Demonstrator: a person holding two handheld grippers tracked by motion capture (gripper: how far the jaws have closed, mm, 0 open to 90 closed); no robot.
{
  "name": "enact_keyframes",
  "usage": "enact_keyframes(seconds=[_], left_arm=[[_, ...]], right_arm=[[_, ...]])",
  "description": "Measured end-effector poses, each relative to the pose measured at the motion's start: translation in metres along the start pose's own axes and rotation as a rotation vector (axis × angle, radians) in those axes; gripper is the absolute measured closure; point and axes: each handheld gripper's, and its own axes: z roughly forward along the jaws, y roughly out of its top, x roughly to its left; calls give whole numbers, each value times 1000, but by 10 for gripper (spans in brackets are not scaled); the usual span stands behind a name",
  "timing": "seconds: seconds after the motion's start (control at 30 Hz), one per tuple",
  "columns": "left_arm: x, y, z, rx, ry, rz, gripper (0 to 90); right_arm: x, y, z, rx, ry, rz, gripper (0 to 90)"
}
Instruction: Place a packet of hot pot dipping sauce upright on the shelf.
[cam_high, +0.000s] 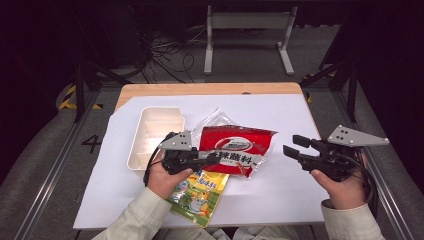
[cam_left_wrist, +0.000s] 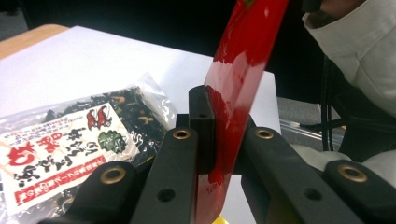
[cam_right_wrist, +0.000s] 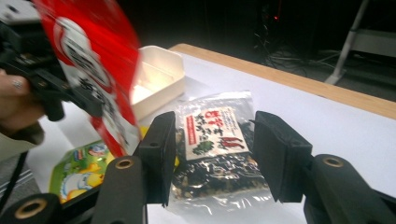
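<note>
White paper covers my table (cam_high: 280, 195) in the high view, where at centre my left gripper (cam_high: 212, 159) clamps the red packet (cam_high: 237, 145) by its edge, above the yellow packet (cam_high: 200, 192) and beside the white tray (cam_high: 155, 135), probably to carry it there. Left gripper view: both pads pinch the red film (cam_left_wrist: 233, 93) at centre, lifting it upright. Right gripper view: my right gripper (cam_right_wrist: 212, 154) stands released, jaws apart and empty, framing the clear seaweed packet (cam_right_wrist: 215, 154) at centre, likely next.
</note>
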Motion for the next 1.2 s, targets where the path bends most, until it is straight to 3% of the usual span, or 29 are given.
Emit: enact_keyframes(seconds=[0.23, 0.47, 0.87, 1.2], left_arm=[[3, 3, -12, -7, 22, -5, 859], [7, 10, -32, -45, 51, -2, 859], [36, 19, -73, -60, 138, 31, 859], [58, 19, -91, -46, 188, 31, 859]], right_arm=[[-7, -3, -1, 12, -20, 13, 462], [-15, -8, 0, 29, -47, 21, 434], [-25, -17, 0, 32, -75, 38, 422], [-34, -28, -3, 57, -106, 57, 421]])
